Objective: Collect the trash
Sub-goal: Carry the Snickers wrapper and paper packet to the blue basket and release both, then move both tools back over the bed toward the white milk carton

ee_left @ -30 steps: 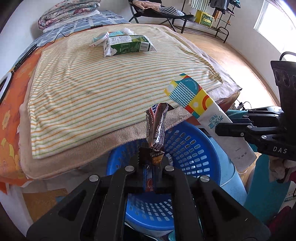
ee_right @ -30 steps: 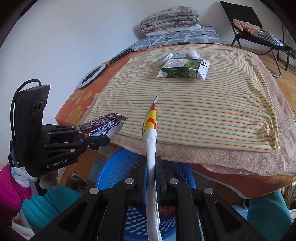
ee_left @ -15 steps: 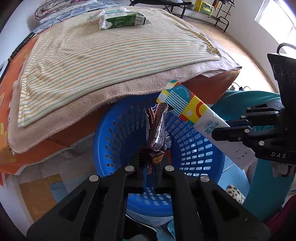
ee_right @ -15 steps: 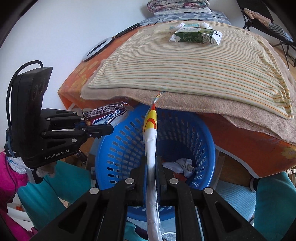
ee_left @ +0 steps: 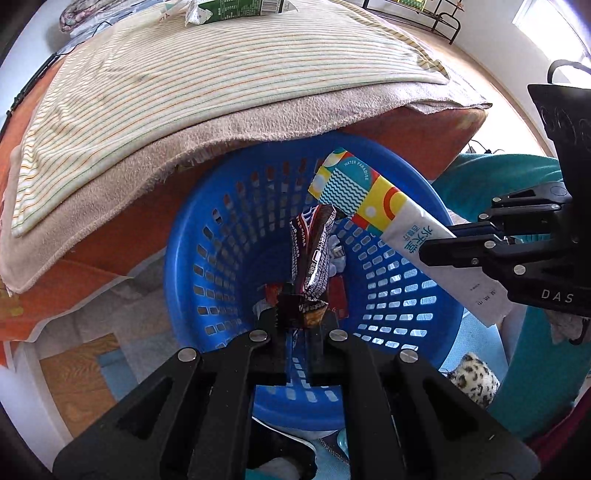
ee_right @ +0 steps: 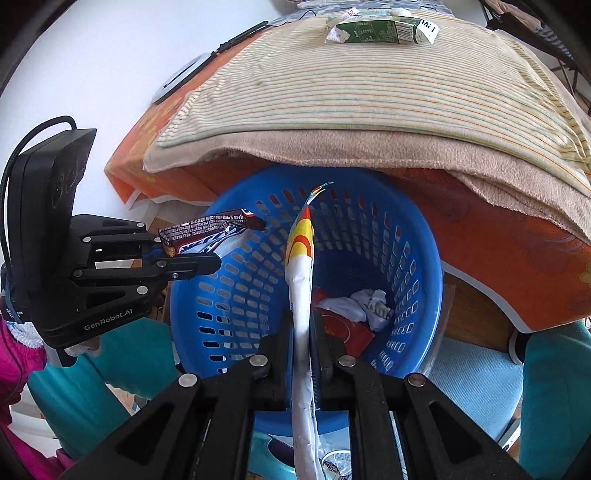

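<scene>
The bed [ee_left: 207, 96], draped in 1 striped cover and 1 beige towel, fills the upper half of both views. Below its overhanging edge, at frame centre, stands 1 blue perforated basket [ee_left: 413, 280]; in the right wrist view its floor already holds 1 crumpled white tissue [ee_right: 360, 304] and 1 red packet [ee_right: 345, 330].

2 grippers hover above the basket mouth. The left gripper [ee_left: 298, 317], lower centre of its own view, is pinched tight on 1 dark snack wrapper [ee_left: 314, 254], which stands upright over the basket interior. The right gripper [ee_right: 303, 328], lower centre of its own view, is clamped on 1 long white sachet [ee_right: 300, 273] with a yellow and red printed end; in the left wrist view that sachet slants in from the right across the rim.

At the top edge of both frames, 1 green carton [ee_right: 380, 31] lies on the striped cover among smaller scraps too small to count, not yet collected.

Likely risks: the sachet is long and its tail hangs outside the rim, so releasing it here may tip it over the edge onto the floor. The light wrapper may cling to the pads or flutter sideways. The 2 items stand close together and could snag if dropped at once.
</scene>
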A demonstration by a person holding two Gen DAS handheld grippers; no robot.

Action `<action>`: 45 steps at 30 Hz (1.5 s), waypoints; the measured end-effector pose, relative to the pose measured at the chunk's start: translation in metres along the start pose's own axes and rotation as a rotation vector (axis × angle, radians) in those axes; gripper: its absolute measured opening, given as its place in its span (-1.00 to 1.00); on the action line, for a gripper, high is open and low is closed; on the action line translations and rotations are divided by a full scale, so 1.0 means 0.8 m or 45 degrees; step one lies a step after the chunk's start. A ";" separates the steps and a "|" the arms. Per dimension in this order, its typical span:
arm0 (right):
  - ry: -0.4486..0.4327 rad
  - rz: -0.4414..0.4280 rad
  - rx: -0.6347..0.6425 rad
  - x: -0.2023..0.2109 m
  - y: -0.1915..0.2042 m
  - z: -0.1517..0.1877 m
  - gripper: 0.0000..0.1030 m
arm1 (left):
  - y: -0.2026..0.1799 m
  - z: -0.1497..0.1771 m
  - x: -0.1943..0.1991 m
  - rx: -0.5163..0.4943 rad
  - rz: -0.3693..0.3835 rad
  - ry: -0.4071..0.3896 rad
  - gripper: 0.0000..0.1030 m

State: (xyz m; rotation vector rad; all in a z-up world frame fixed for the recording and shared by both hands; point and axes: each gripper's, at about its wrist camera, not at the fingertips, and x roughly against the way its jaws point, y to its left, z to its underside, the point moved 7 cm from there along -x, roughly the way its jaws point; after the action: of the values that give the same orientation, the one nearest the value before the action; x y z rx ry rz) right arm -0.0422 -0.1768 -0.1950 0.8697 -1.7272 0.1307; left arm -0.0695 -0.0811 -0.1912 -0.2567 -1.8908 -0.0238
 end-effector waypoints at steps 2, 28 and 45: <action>0.007 0.001 -0.005 -0.003 -0.002 0.000 -0.88 | 0.000 -0.001 -0.002 0.000 -0.002 0.006 -0.97; 0.003 0.068 -0.043 -0.006 -0.014 -0.006 0.32 | 0.014 -0.004 -0.010 0.021 -0.068 0.011 0.29; -0.058 0.202 -0.071 0.009 -0.026 -0.018 0.81 | 0.027 -0.032 0.006 0.088 -0.059 -0.032 0.36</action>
State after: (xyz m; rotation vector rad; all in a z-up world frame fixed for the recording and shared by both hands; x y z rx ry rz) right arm -0.0188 -0.1883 -0.1909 0.6992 -1.8334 0.1683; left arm -0.0431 -0.0629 -0.1806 -0.1669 -1.9184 0.0132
